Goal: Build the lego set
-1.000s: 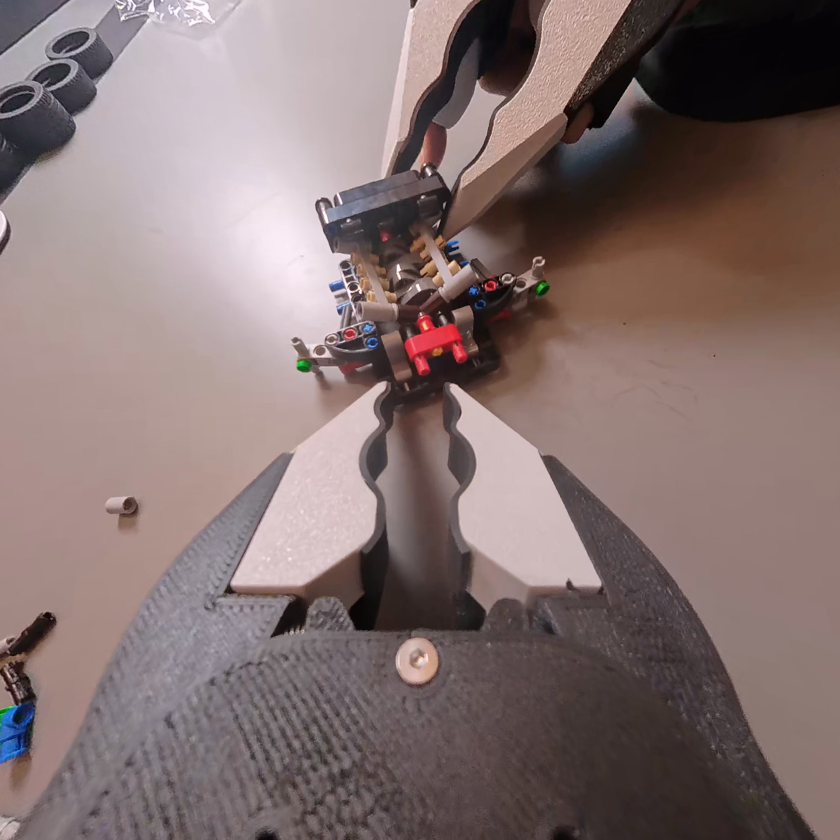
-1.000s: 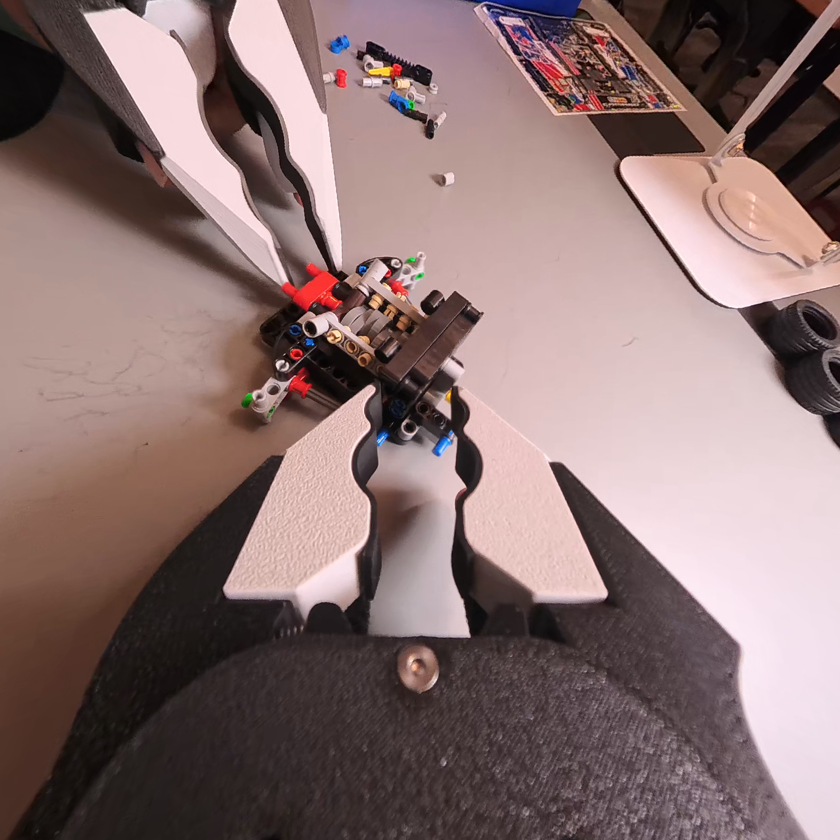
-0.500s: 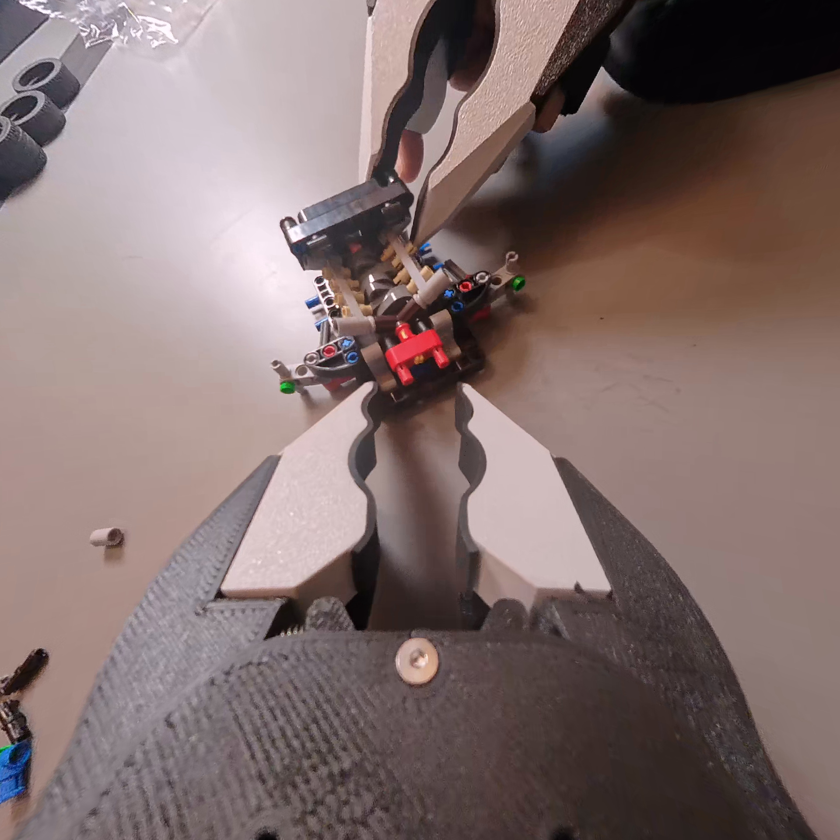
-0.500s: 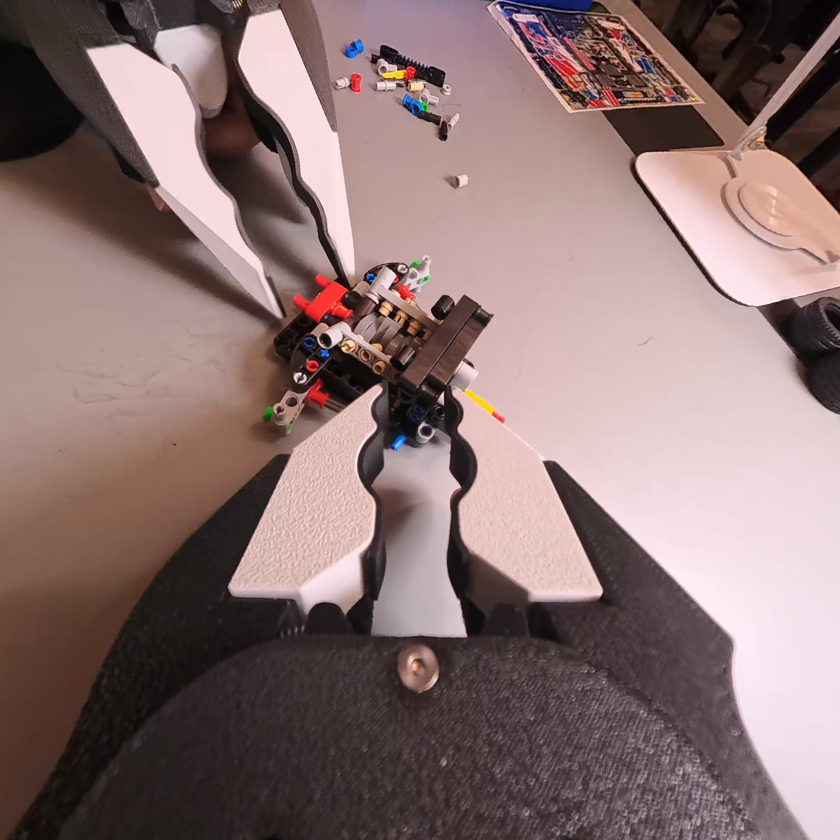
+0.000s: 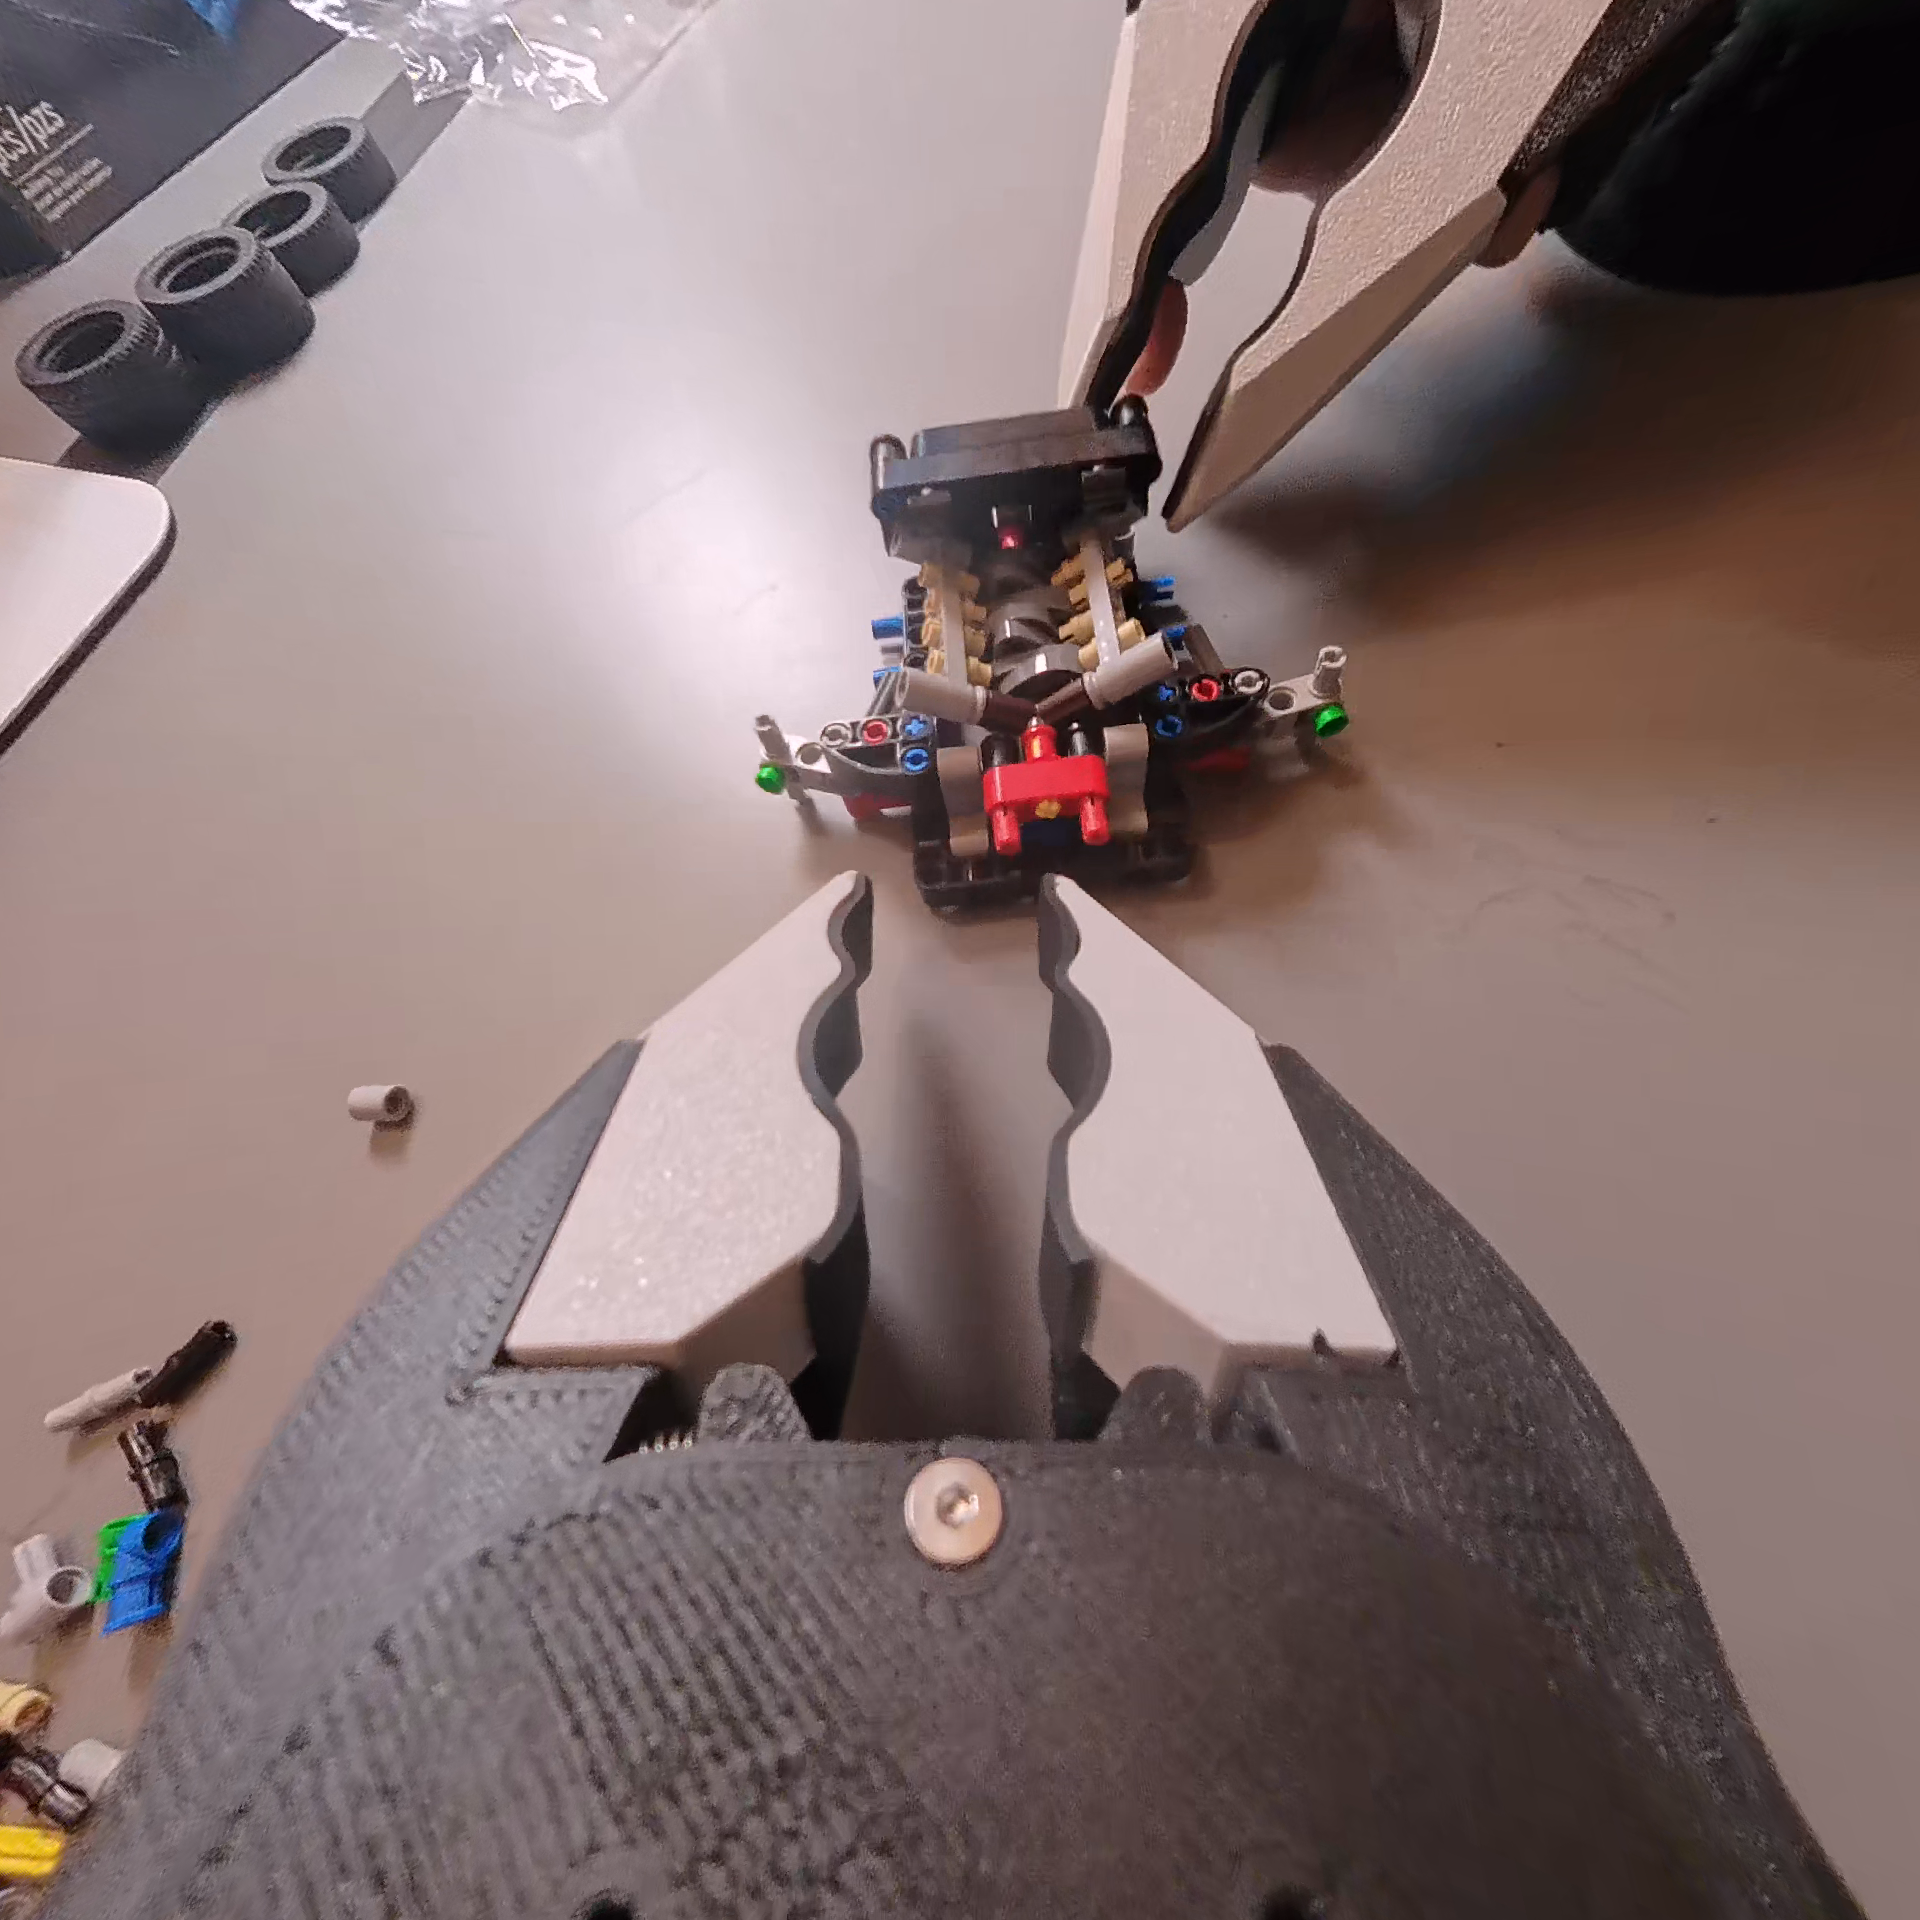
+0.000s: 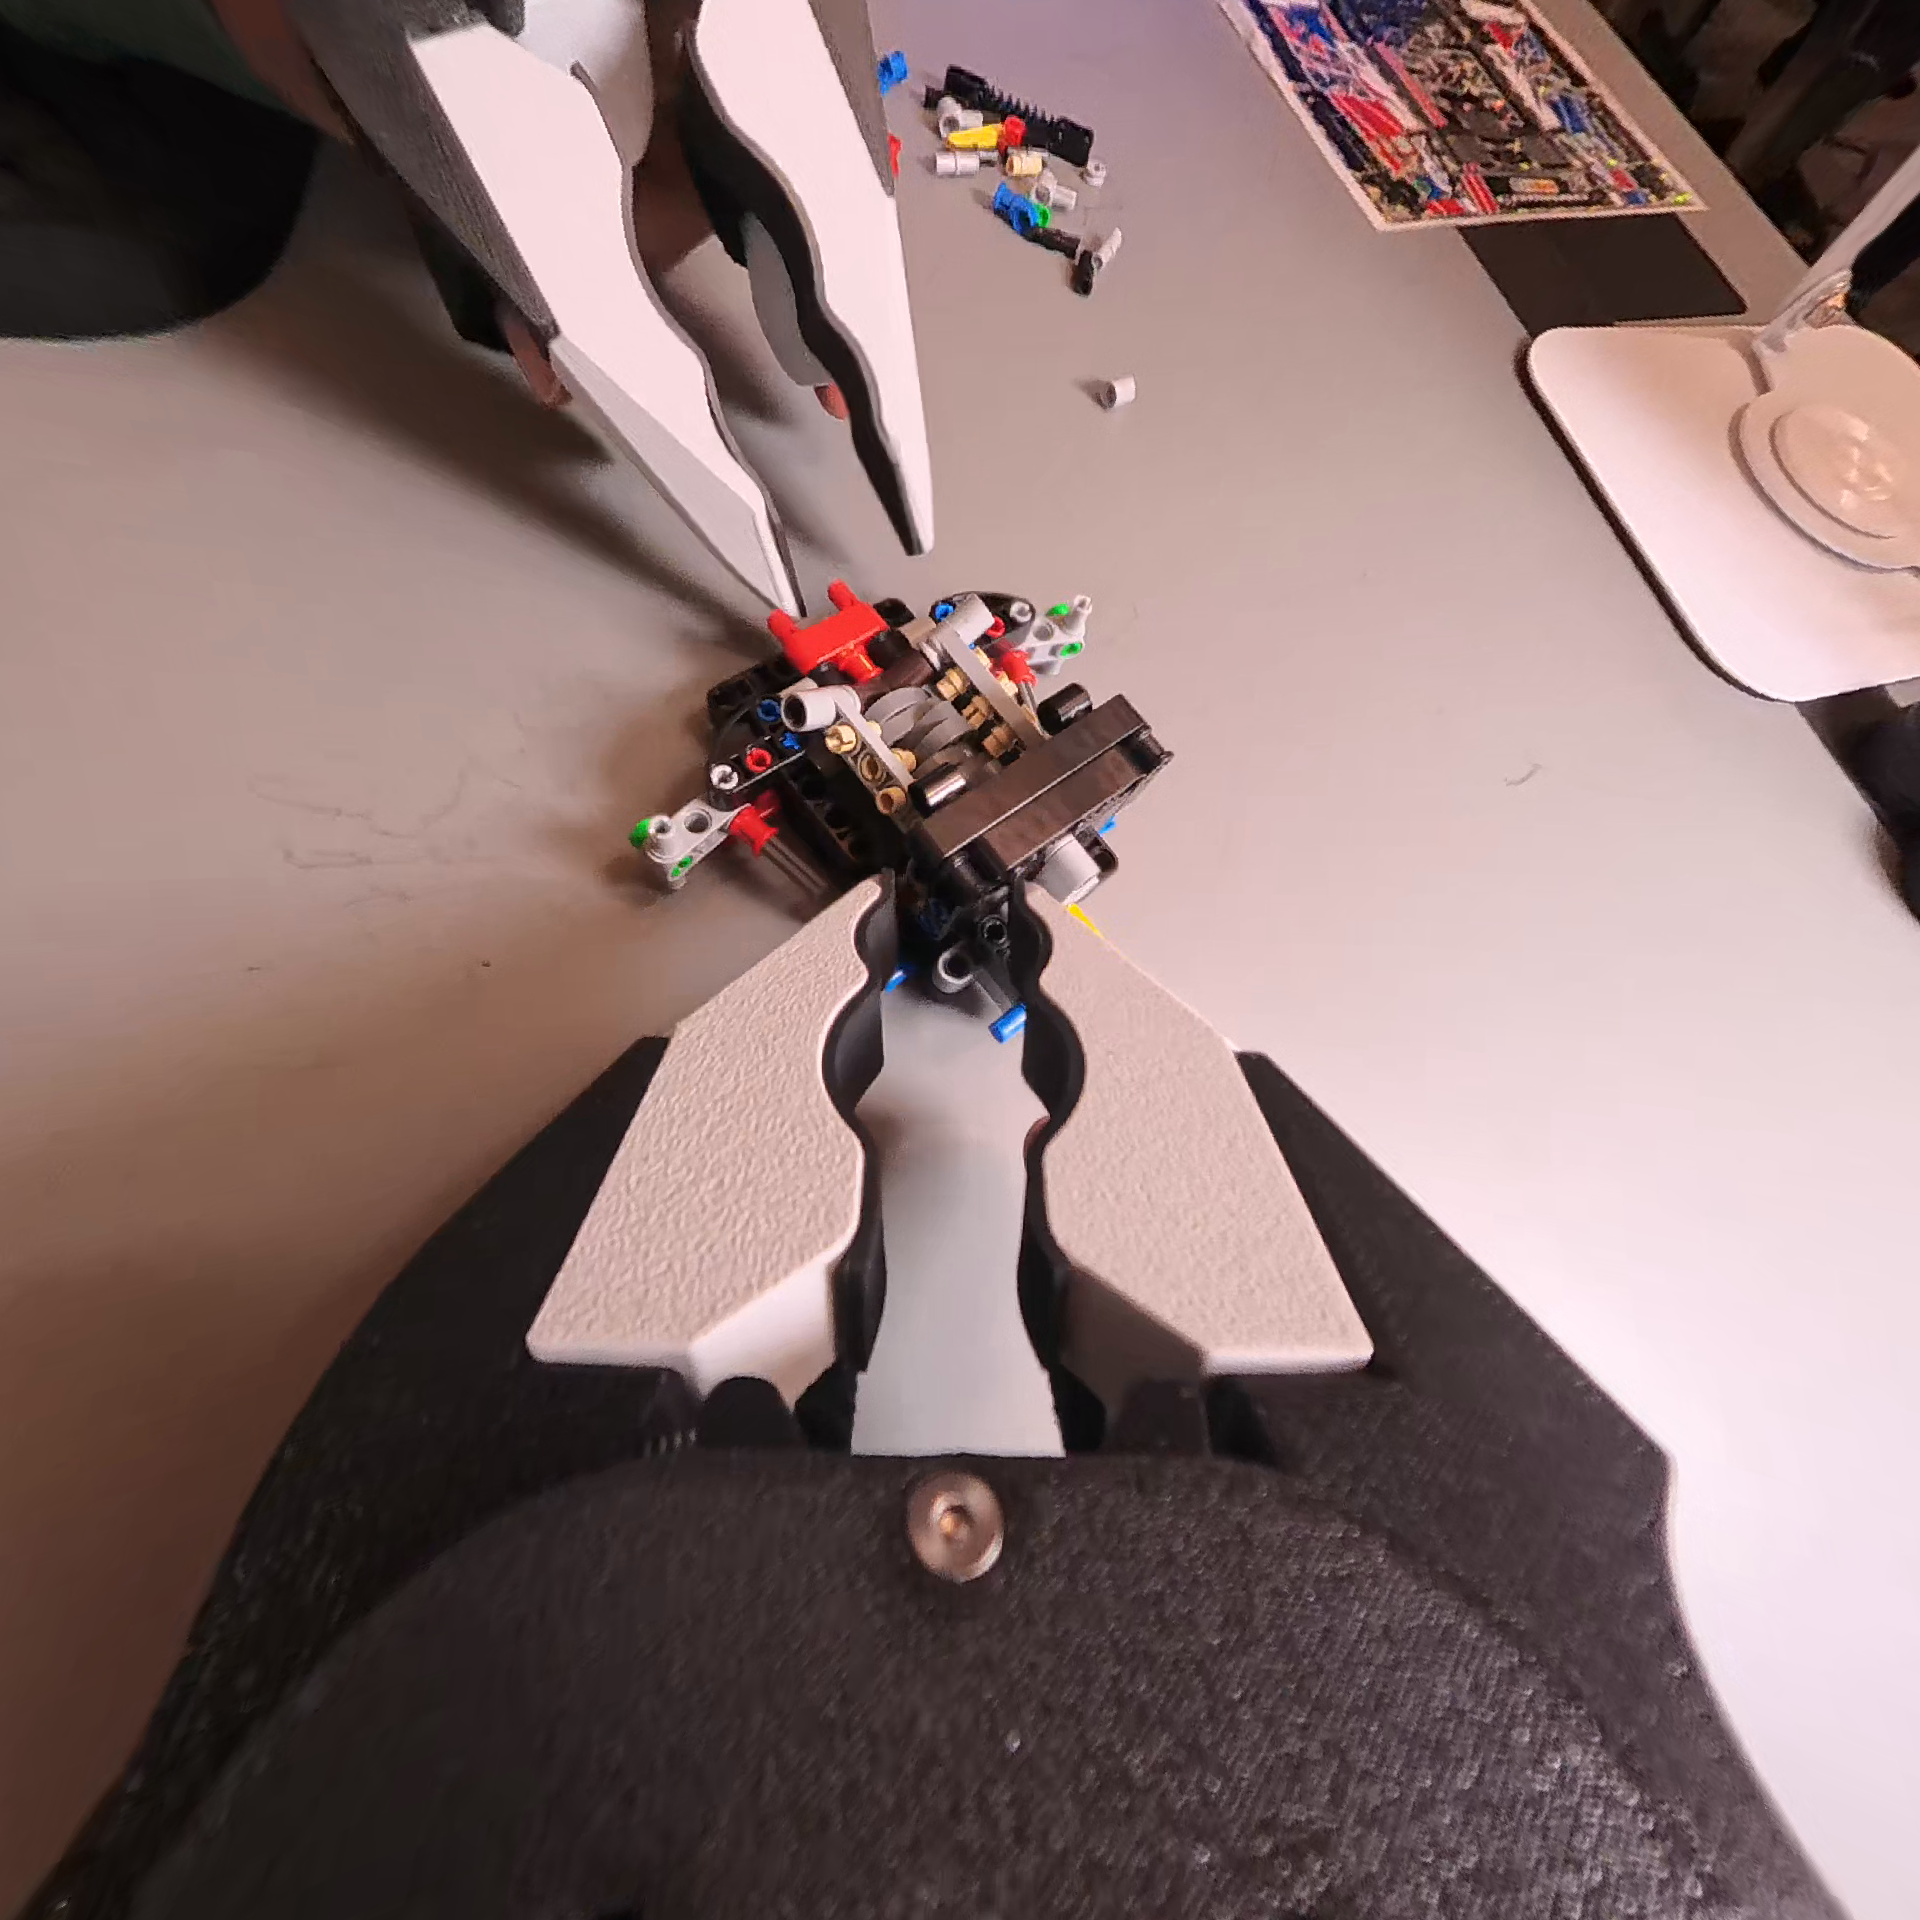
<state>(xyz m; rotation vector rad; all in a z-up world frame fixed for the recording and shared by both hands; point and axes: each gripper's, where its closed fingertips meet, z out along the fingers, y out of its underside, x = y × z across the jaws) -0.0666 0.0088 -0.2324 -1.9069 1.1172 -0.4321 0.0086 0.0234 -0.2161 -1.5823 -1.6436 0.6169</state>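
Two grippers flank your lego model point(image 5: 1039, 717), which sits on the bench point(image 5: 520, 727). Your left gripper point(image 5: 951, 899) has its jaws spread, tips just short of the model's red end. Your right gripper point(image 6: 961, 914) has its jaws around the model's black end; whether they pinch it, you cannot tell, since the contact is hidden. Only the right wrist view shows the instruction sheet point(image 6: 1455, 94); only the left shows four black tyres point(image 5: 197, 286), partly cut off.
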